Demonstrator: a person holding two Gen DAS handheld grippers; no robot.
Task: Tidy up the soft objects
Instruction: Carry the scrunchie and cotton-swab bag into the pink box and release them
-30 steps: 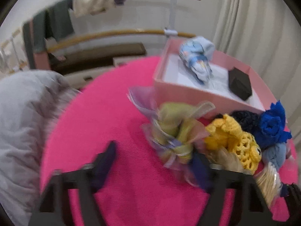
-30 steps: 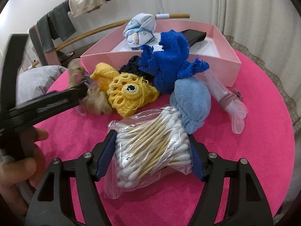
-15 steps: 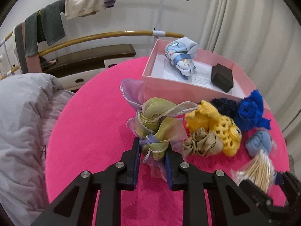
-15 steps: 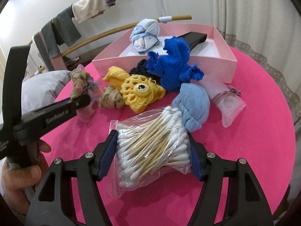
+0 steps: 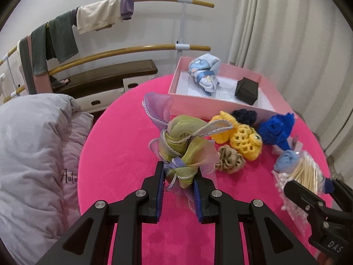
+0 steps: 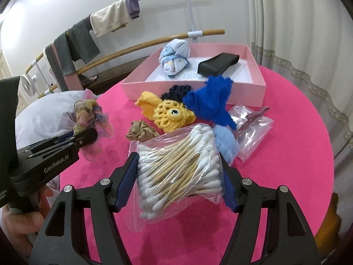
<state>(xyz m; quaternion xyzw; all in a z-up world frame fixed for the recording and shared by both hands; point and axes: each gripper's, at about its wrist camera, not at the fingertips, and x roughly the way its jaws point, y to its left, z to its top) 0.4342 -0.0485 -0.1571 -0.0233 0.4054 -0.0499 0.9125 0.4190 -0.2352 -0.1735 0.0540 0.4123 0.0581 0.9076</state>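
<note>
Left wrist view: the left claw is pinched nearly closed on the organza scrunchie, lifted clear of the pink worktop, likely bound for the pink box beyond.

Right wrist view: the right claw, about half open, clamps the bag of cotton swabs above the worktop, probably for sorting too.

Round pink table, pink box, crochet pieces, tan scrunchie
</note>
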